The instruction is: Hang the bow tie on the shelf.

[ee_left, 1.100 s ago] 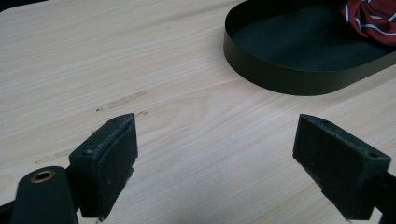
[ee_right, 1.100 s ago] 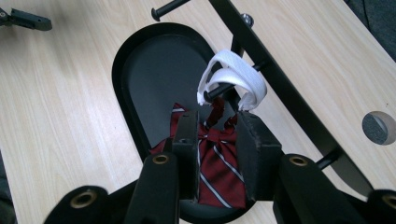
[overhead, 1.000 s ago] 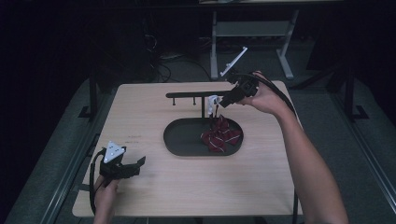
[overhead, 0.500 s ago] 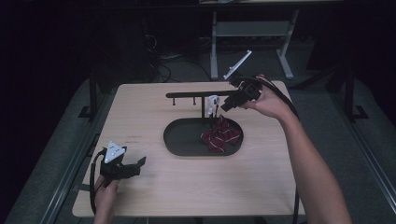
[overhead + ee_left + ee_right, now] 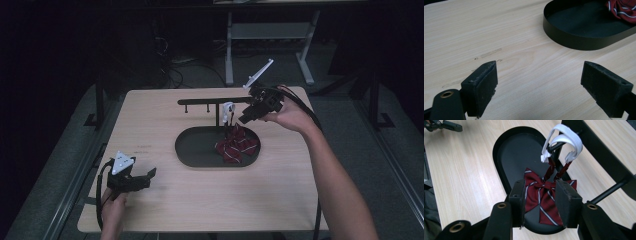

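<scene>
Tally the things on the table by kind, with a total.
Bow tie, dark red with white stripes: 1
White strap loop on the peg: 1
Black oval tray: 1
Black rack with pegs: 1
Hand-held claws: 2, left claw and right claw
Total: 6

The left hand point(image 5: 113, 210) sits low at the near left, holding the left gripper point(image 5: 148, 174) flat and pointing to the right. Its jaws stand wide apart with nothing between them. The right arm point(image 5: 335, 180) reaches far forward. The right hand point(image 5: 287, 116) holds the right gripper point(image 5: 243, 119) up high, tipped down and to the left. Its jaws have just been opening and squeeze nothing.
</scene>
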Tool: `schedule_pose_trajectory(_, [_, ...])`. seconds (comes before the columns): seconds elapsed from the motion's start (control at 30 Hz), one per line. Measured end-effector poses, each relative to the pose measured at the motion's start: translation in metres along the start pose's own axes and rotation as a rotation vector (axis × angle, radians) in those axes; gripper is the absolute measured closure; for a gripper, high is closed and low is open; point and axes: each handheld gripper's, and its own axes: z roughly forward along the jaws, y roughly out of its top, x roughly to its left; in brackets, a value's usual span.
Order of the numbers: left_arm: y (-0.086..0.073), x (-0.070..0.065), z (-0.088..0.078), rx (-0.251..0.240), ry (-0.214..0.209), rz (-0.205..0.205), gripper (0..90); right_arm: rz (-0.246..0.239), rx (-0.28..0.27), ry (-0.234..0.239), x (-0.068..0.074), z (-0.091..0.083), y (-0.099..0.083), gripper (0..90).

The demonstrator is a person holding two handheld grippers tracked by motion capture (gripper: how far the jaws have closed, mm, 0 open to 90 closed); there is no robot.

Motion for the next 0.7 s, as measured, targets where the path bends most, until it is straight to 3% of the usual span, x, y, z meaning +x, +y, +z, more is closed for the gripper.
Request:
schedule_pose_trajectory(0.47, [0.0,-0.001,0.001,-0.003,-0.003,0.001,13.6,-0.018,-0.01,0.016,0.011,0.0,-0.013,56.8])
schedule_pose_trajectory(0.7, [0.0,-0.001,0.001,-0.003,-0.003,0.001,13.5,-0.002,-0.022,0.026,0.011,0.0,-0.024,56.0])
